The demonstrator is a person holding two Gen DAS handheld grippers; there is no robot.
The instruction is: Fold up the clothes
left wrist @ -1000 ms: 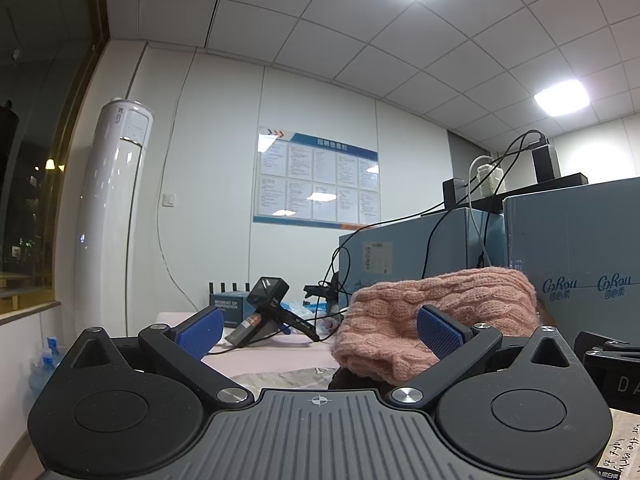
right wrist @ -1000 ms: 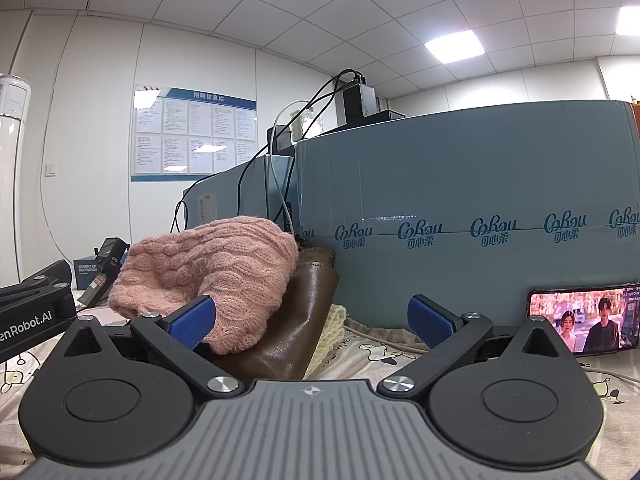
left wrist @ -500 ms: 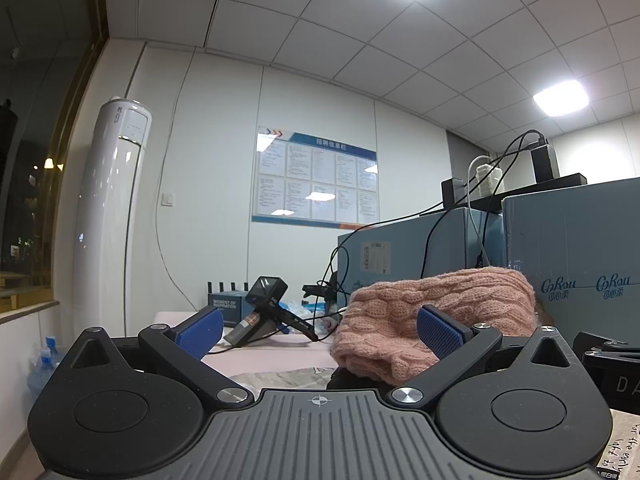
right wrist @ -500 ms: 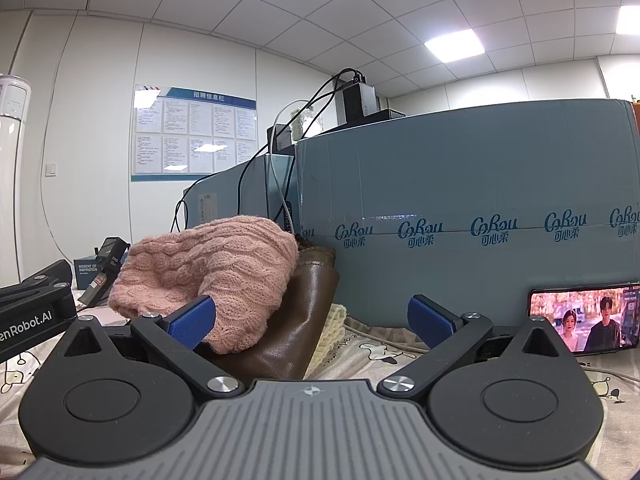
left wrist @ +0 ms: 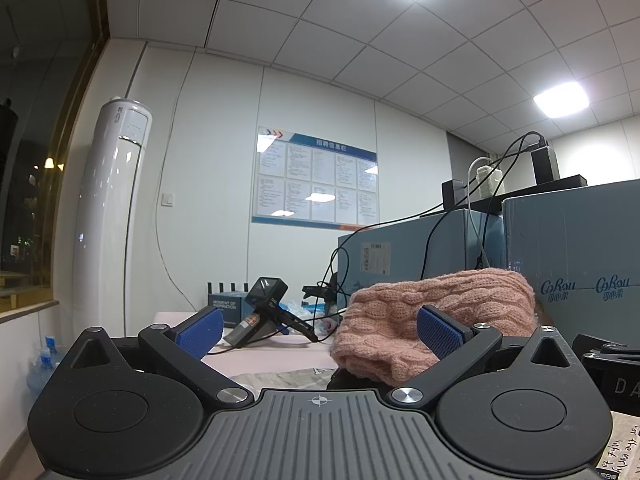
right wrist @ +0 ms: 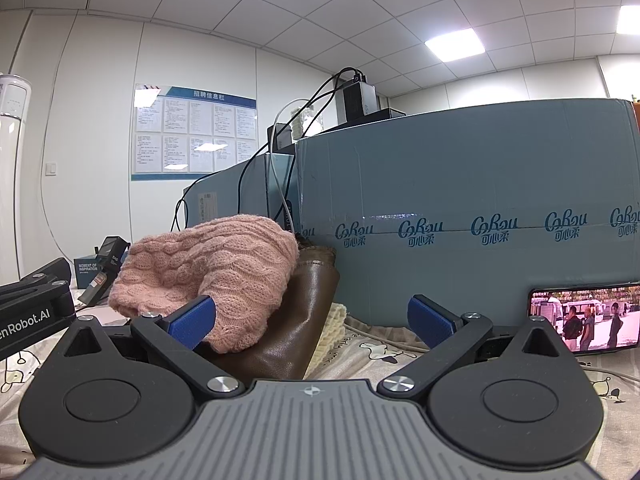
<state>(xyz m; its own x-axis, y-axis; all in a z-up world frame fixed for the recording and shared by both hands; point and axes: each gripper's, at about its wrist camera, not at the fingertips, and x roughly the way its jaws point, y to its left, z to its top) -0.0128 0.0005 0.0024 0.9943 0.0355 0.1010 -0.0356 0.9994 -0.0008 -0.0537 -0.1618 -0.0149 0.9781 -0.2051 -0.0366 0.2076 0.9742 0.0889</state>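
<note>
A pink cable-knit sweater [left wrist: 432, 308] lies heaped ahead of my left gripper [left wrist: 320, 330], which is open and empty, low over the surface. In the right wrist view the same sweater [right wrist: 216, 268] rests on top of a brown leather garment [right wrist: 296, 332], with a cream knit piece [right wrist: 334, 326] beside it. My right gripper [right wrist: 312, 320] is open and empty, just short of the pile. The other gripper's black body [right wrist: 32, 312] shows at the left edge.
Large blue-grey cardboard boxes [right wrist: 472, 208] stand right behind the pile, with cables and devices on top. A phone [right wrist: 584, 318] playing video leans on the box at right. A black handheld device [left wrist: 264, 312] and a small box lie on the far table. A printed cloth [right wrist: 372, 356] covers the surface.
</note>
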